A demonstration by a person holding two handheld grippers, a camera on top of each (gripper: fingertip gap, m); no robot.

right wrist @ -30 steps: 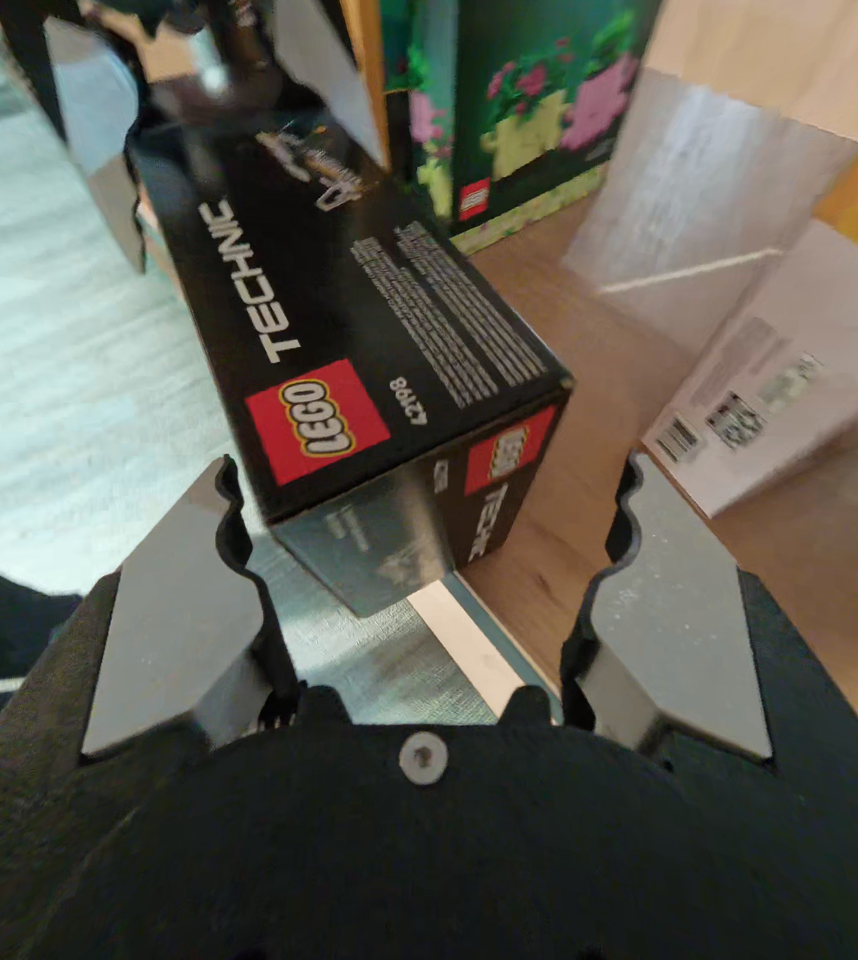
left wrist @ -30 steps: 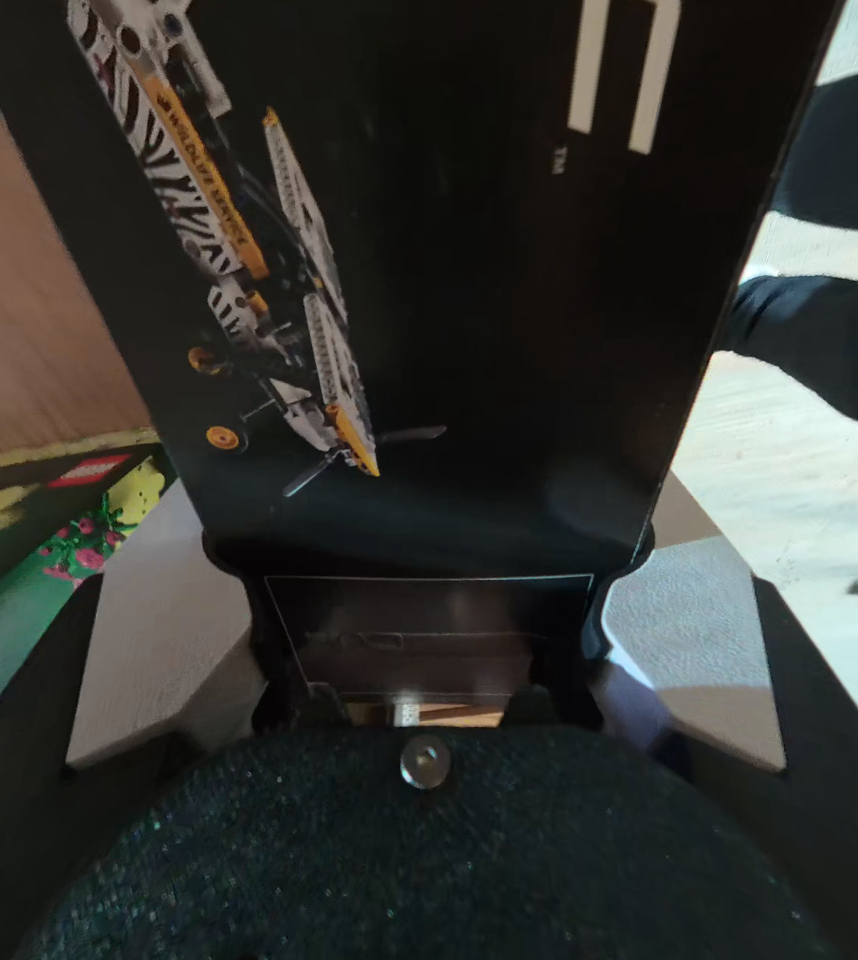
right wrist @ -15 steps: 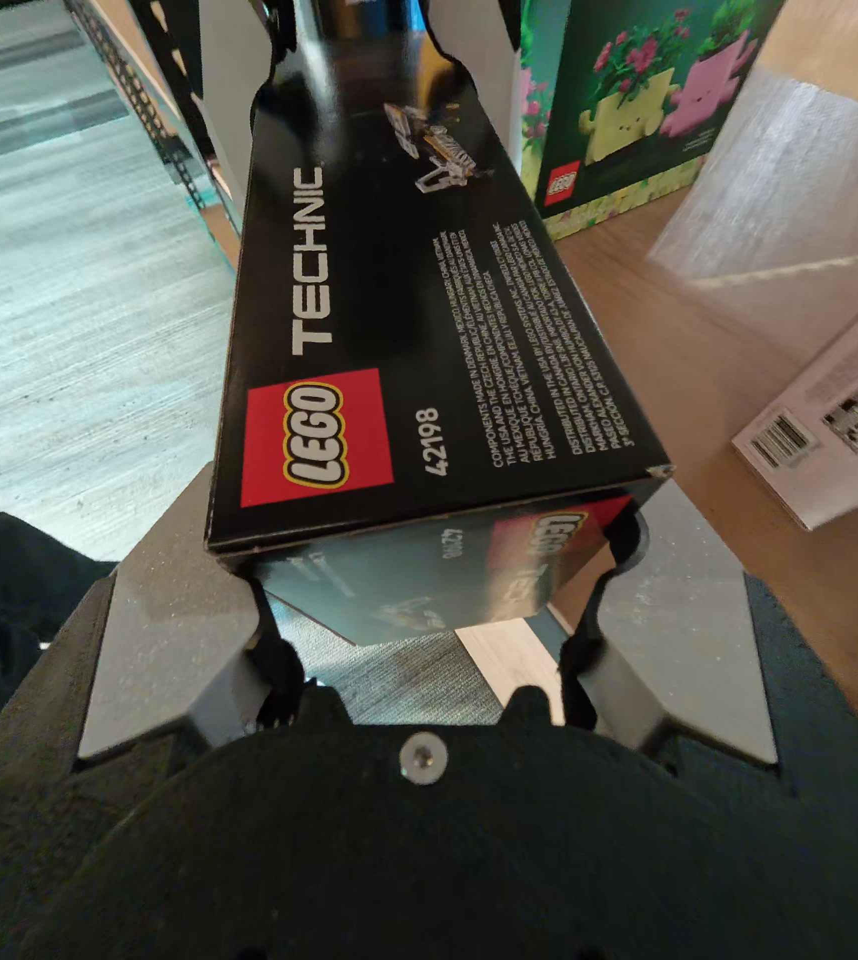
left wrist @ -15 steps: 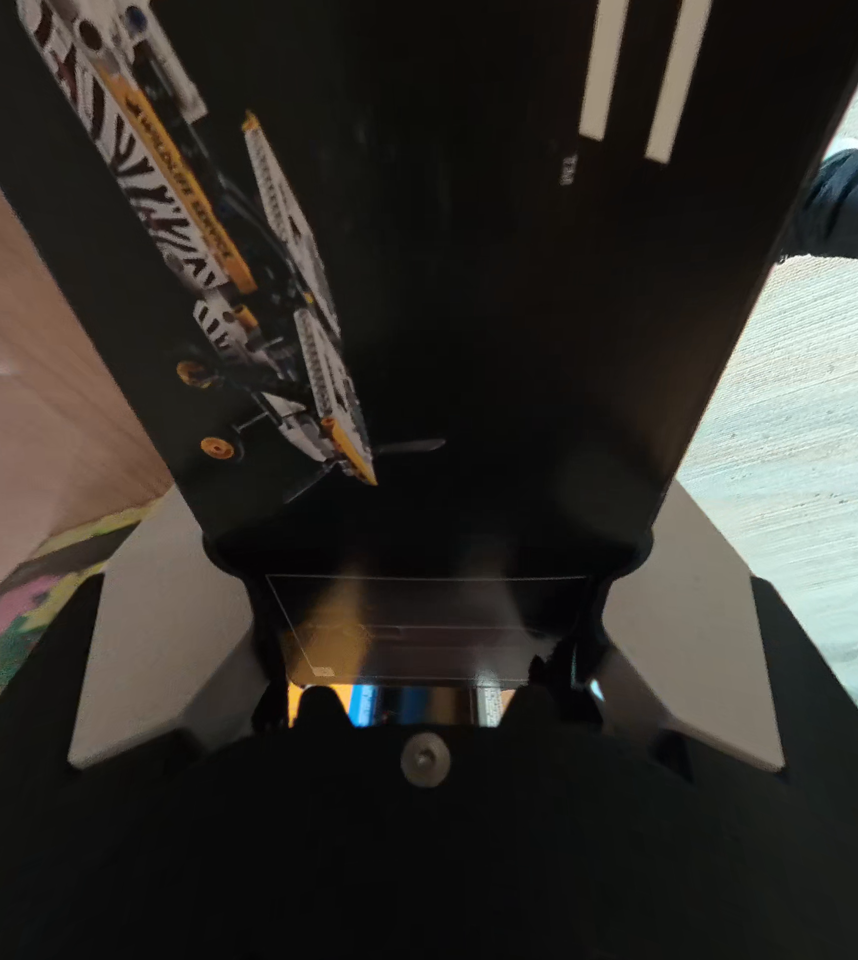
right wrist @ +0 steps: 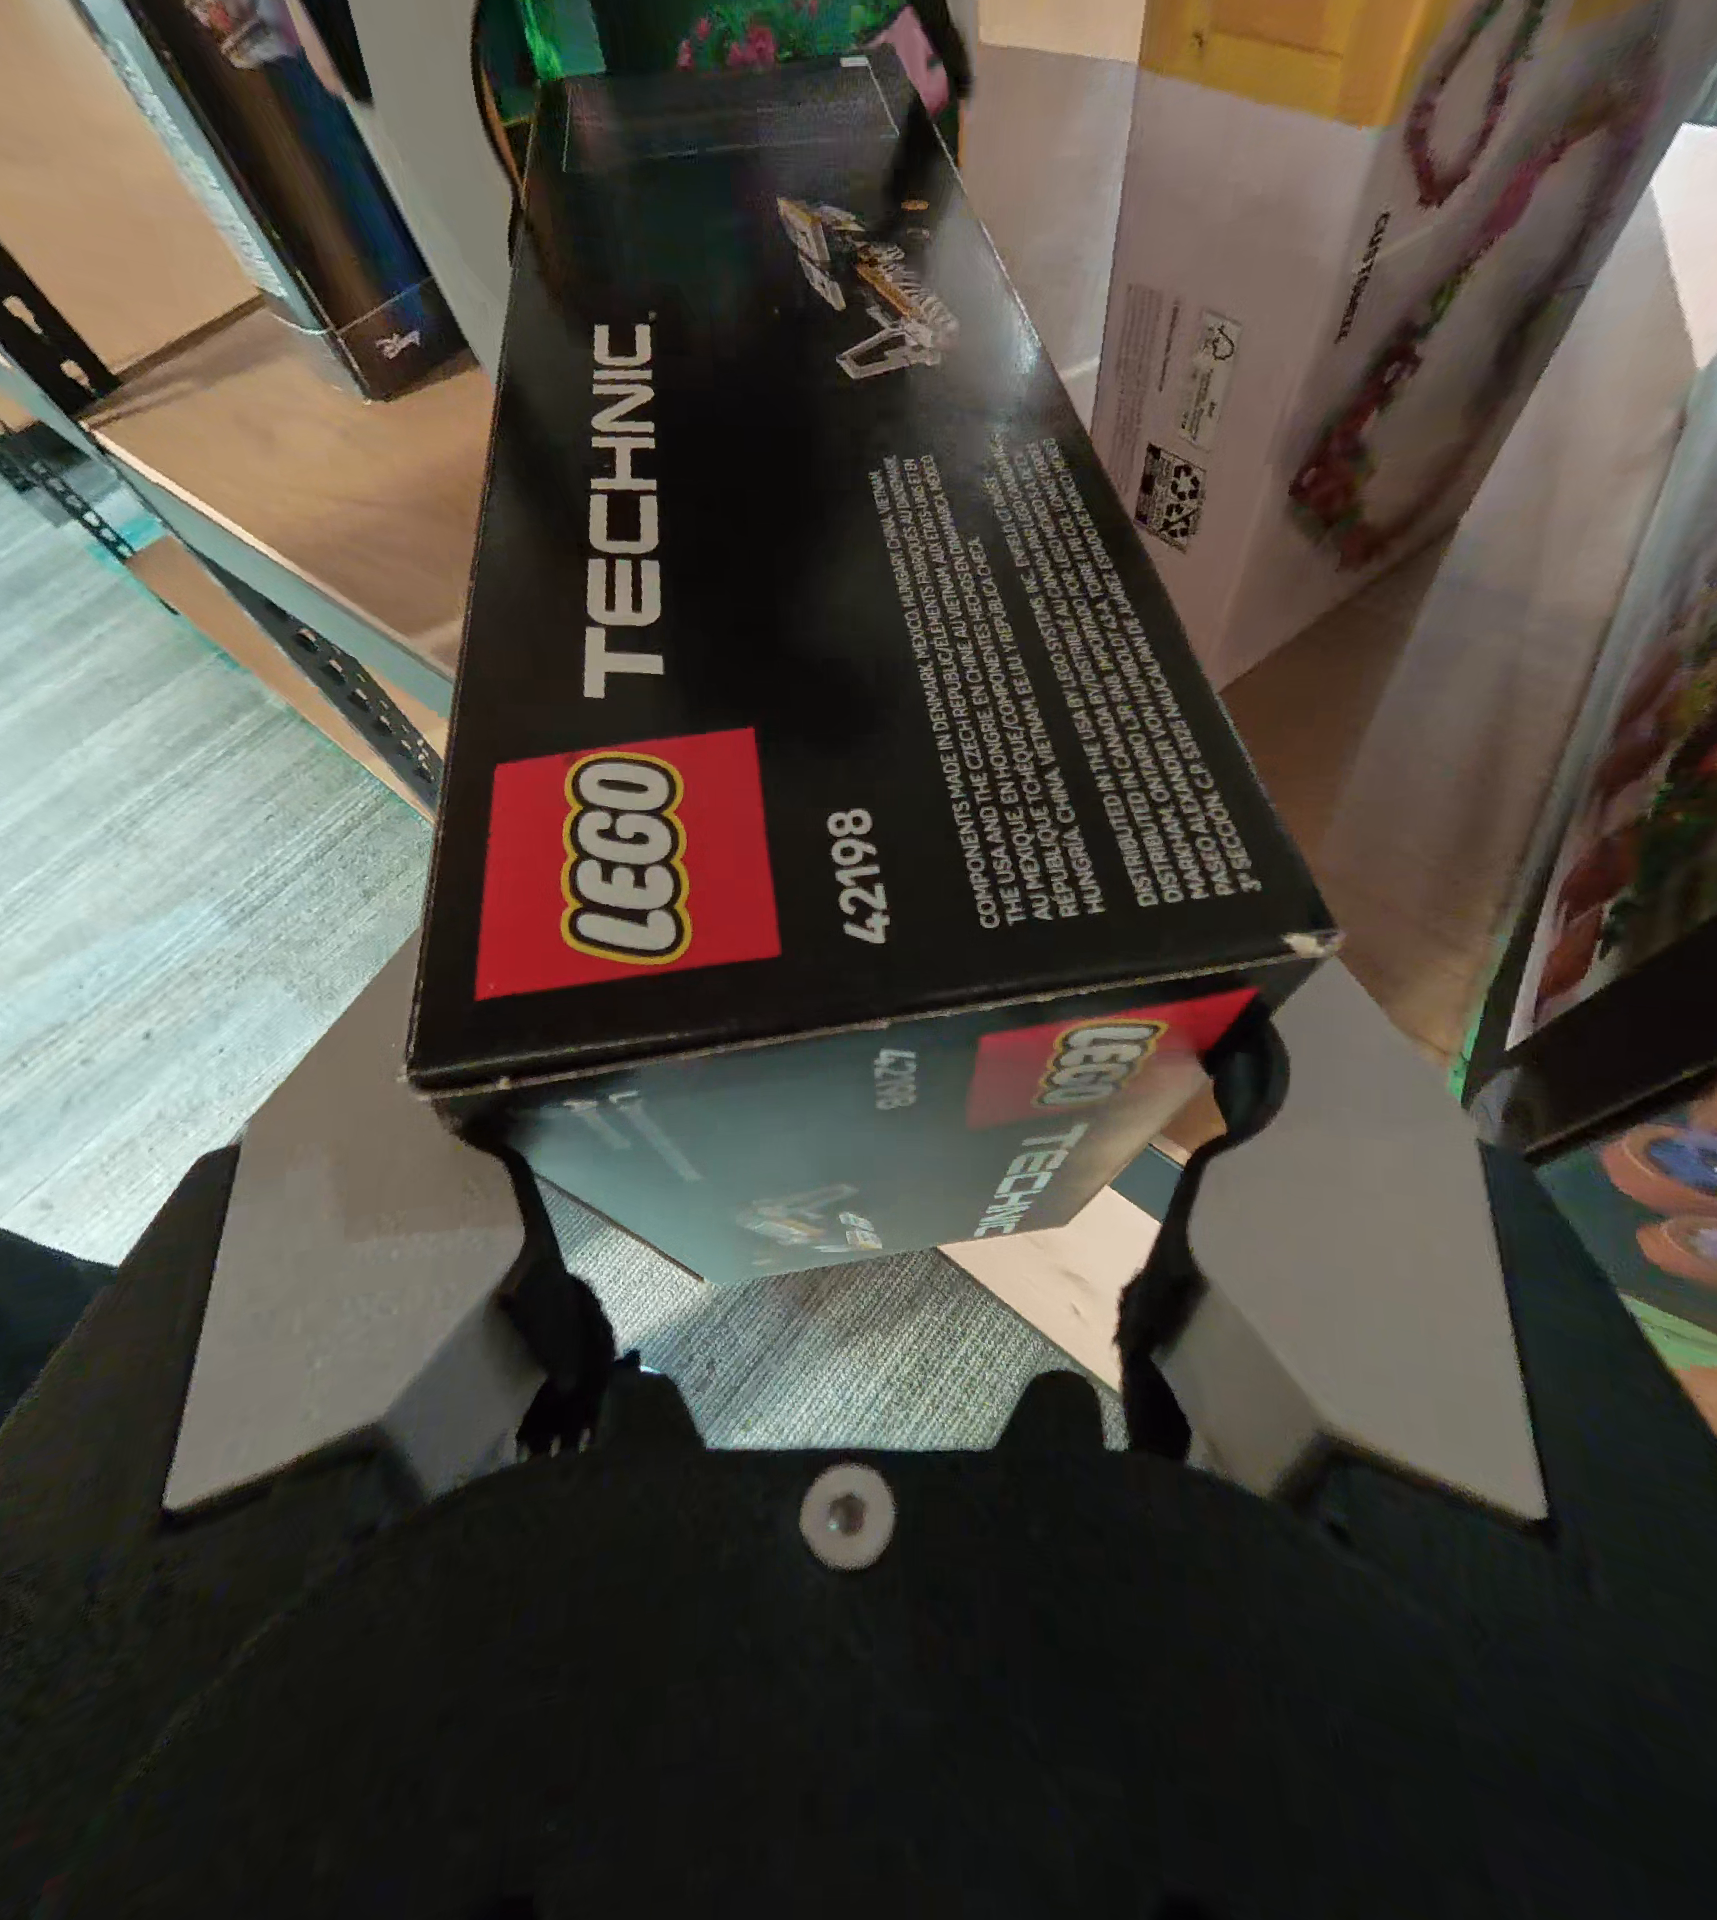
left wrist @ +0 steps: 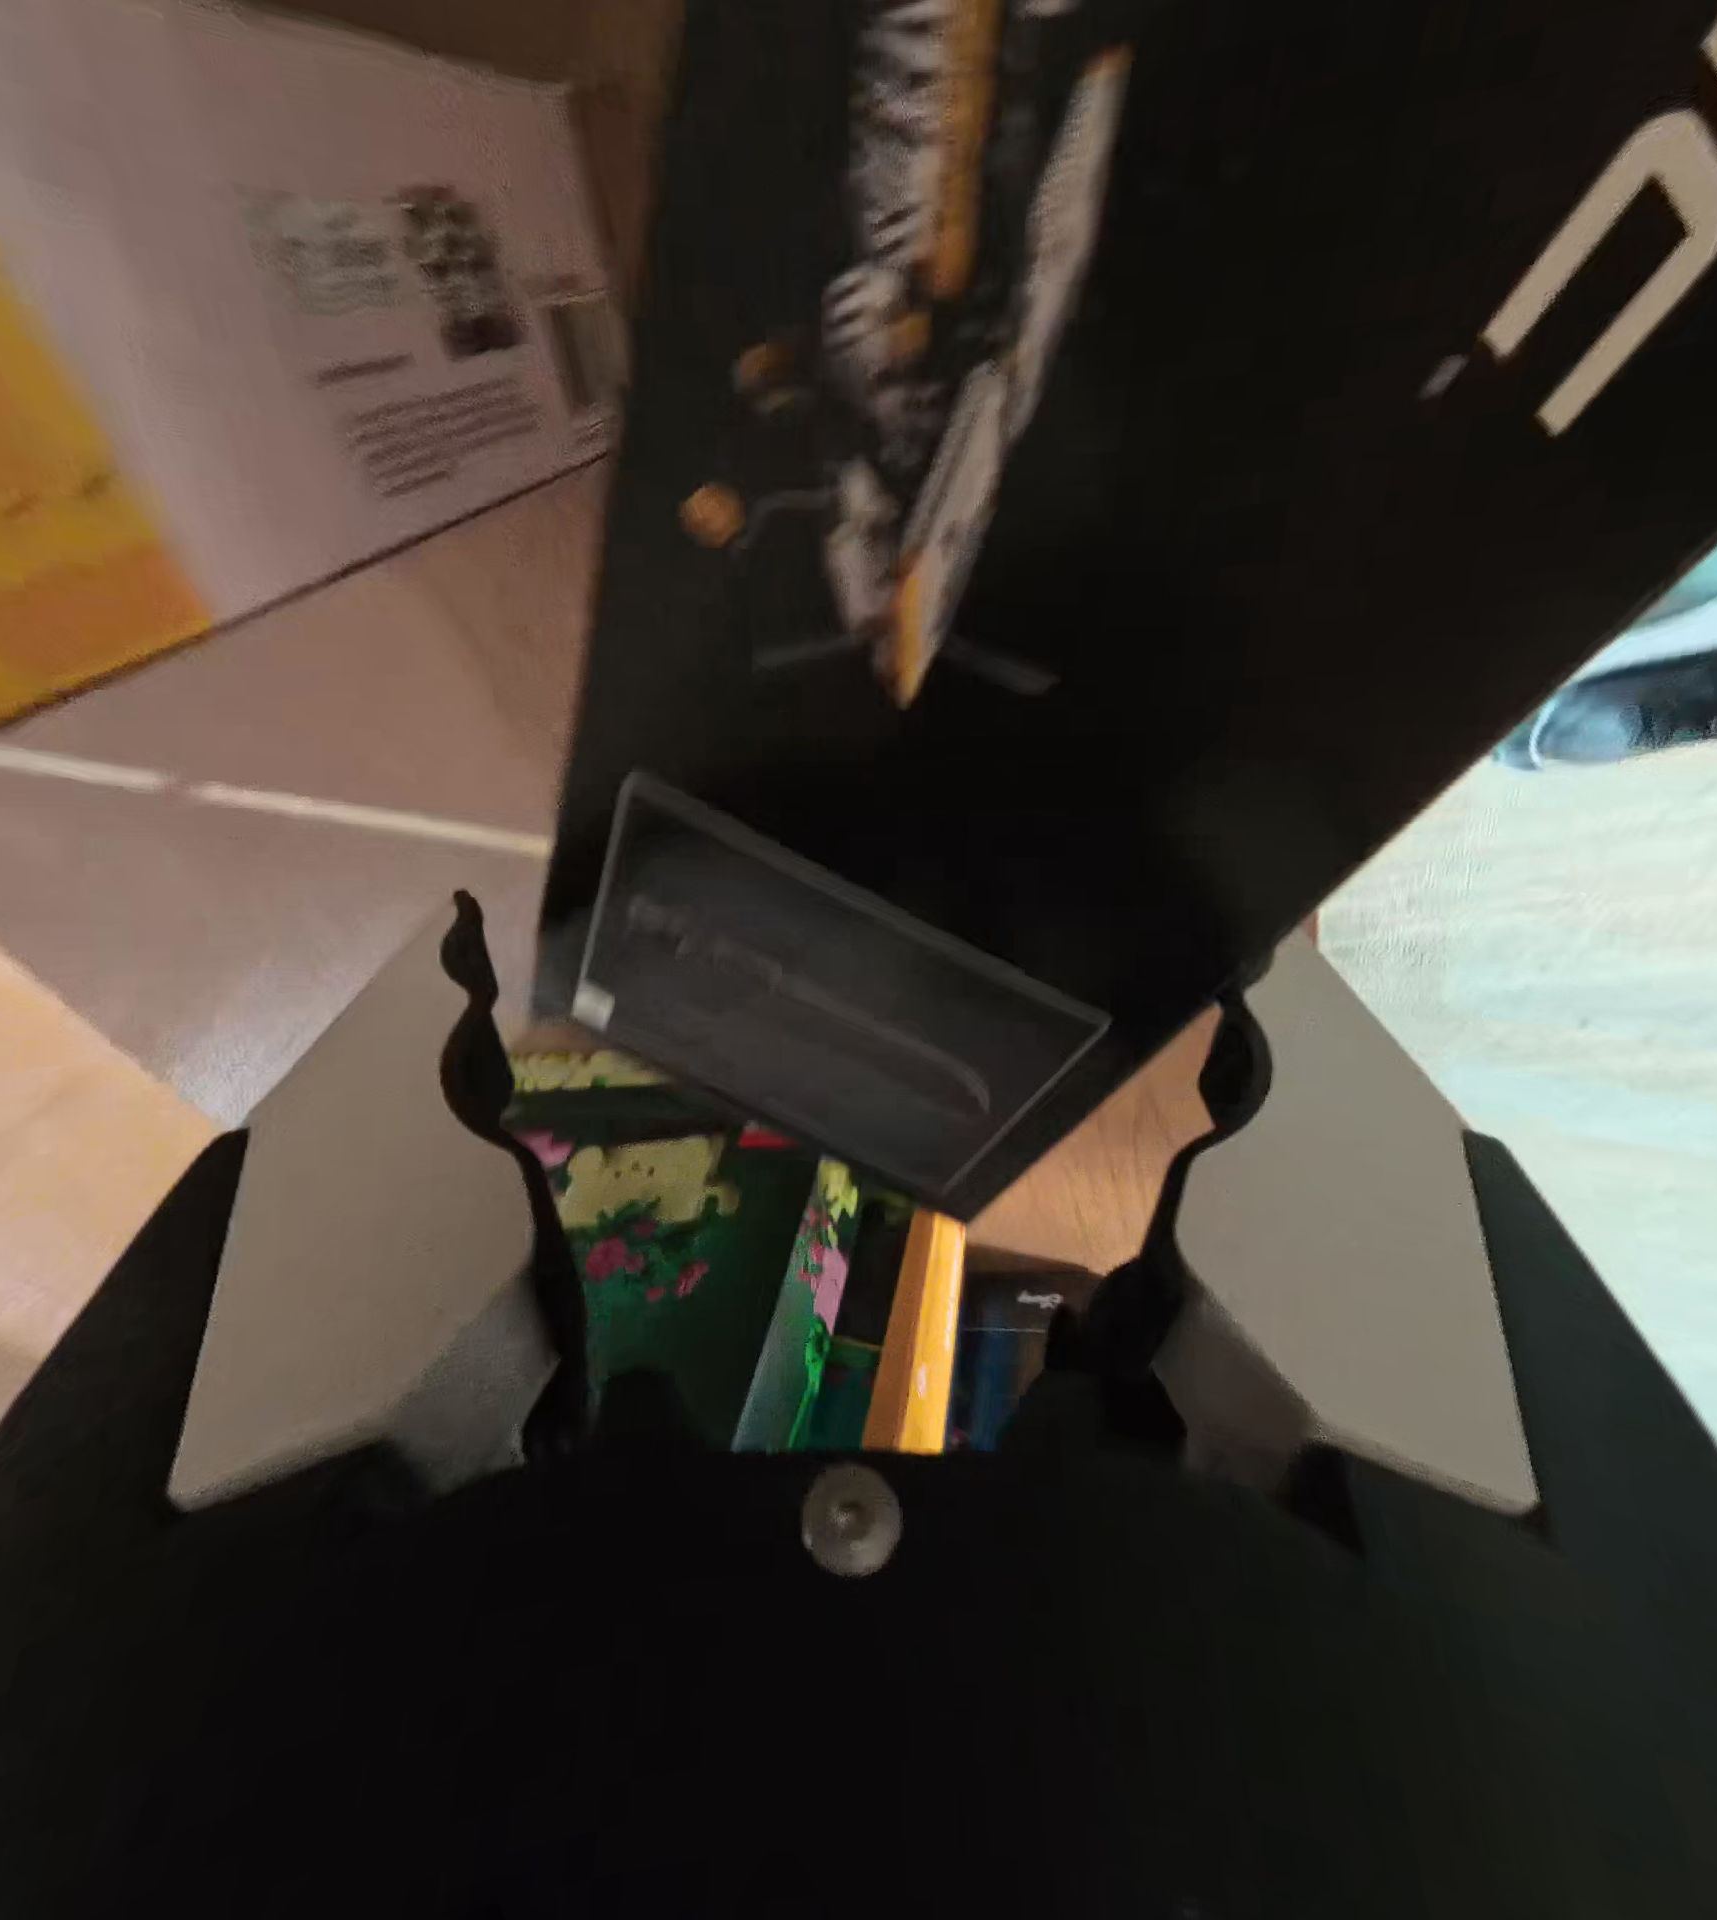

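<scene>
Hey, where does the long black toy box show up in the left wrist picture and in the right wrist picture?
Left wrist view: the black toy box fills the upper middle and right, tilted, its near end between the left gripper's spread fingers.
Right wrist view: the same box runs up the centre, its near end clamped in the right gripper.
Shared landmark: the white carton standing on the wooden shelf.

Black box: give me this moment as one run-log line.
right gripper: shut on black box | left gripper: open, box end tilted between fingers | white box beside
</scene>
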